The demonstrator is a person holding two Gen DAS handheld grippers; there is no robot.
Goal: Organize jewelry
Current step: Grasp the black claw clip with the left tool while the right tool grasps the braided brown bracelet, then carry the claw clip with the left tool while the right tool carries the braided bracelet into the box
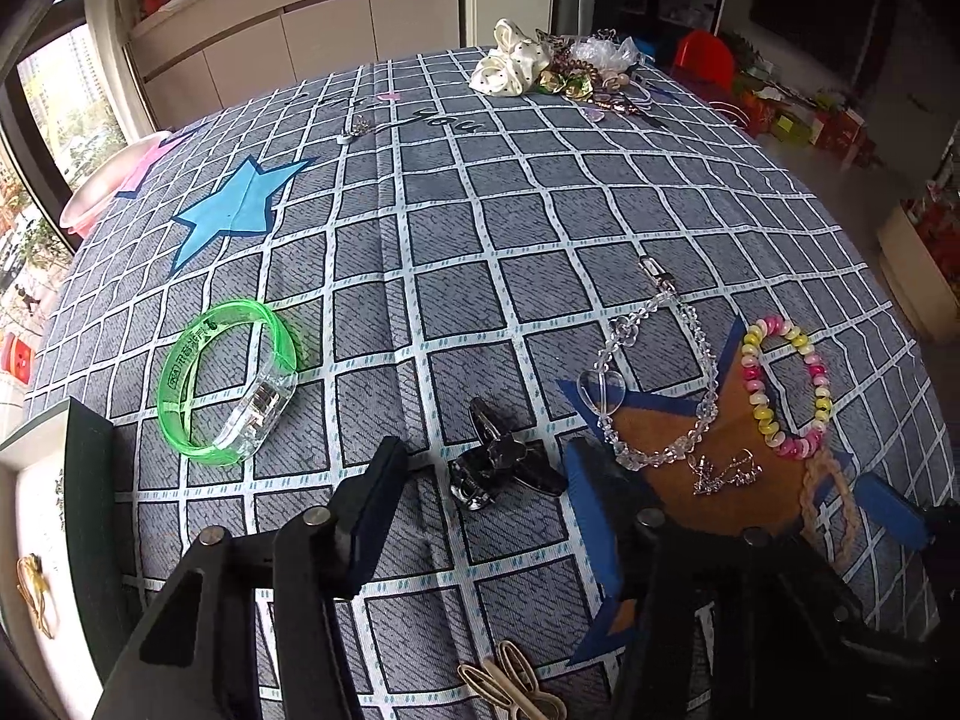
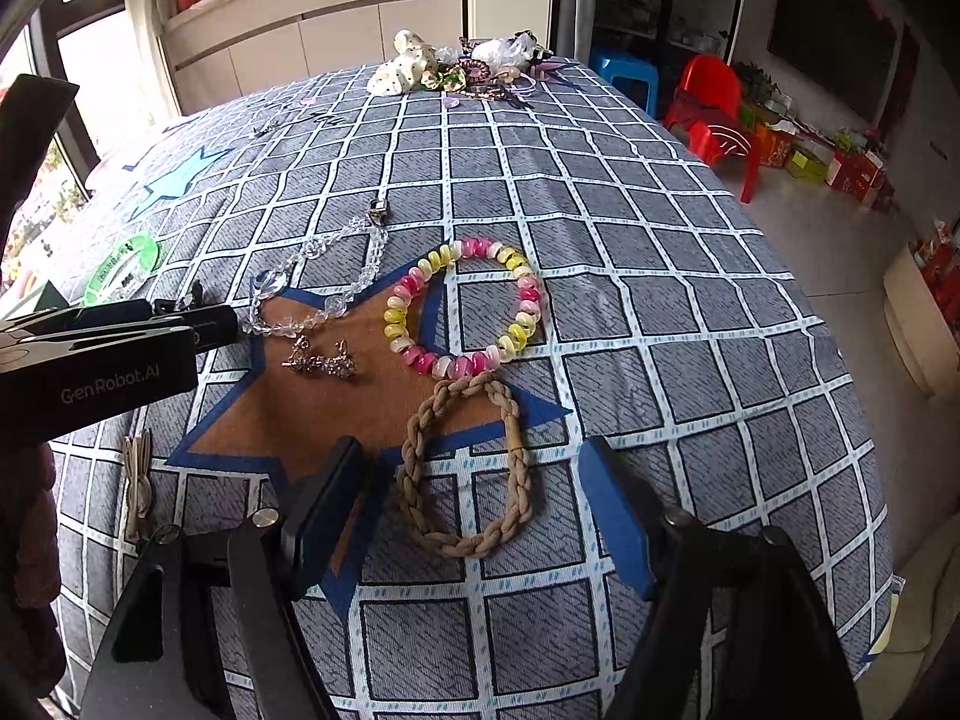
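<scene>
The right gripper (image 2: 474, 516), jaws wide, straddles the braided rope bracelet (image 2: 465, 468) below the brown star (image 2: 288, 414); soft, light, pinch one strand.

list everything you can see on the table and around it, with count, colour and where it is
green bangle: 1, translucent green, left side of the cloth
black hair clip: 1, black, just ahead of the left gripper
clear bead bracelet: 1, clear with a heart bead, on the brown star's edge
pink and yellow bead bracelet: 1, pink, yellow, white, right of the clear one
silver brooch: 1, silver, on the brown star
braided cord bracelet: 1, tan, between the right gripper's fingers
pile of accessories: 1 heap, mixed colours, far table edge
checked tablecloth: 1, grey and white
red chair: 1, red, on the floor at right
left gripper: open
right gripper: open
</scene>
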